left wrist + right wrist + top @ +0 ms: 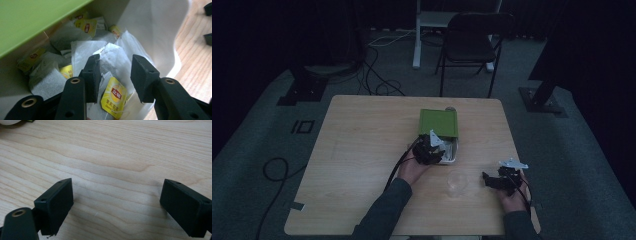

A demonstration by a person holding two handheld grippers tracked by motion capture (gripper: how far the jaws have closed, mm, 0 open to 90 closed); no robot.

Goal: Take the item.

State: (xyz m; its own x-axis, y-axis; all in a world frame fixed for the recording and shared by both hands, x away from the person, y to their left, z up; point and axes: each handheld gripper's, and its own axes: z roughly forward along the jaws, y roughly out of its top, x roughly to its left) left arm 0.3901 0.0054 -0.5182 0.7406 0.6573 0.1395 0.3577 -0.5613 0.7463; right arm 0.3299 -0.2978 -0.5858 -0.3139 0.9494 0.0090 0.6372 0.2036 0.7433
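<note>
My right gripper (490, 179) is resting near the bench's (362, 150) front edge, jaws spread wide over bare wood. A clear glass cup (456, 183) is sitting between my hands. Farther off, my left gripper (115, 75) is reaching into the white box (155, 27) with its green lid (438, 123), jaws parted around Lipton tea bags (113, 96).

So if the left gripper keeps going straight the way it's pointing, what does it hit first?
Probably the white paper tea bag between the jaws of the left gripper, lying in the white box; depth is unclear.
</note>
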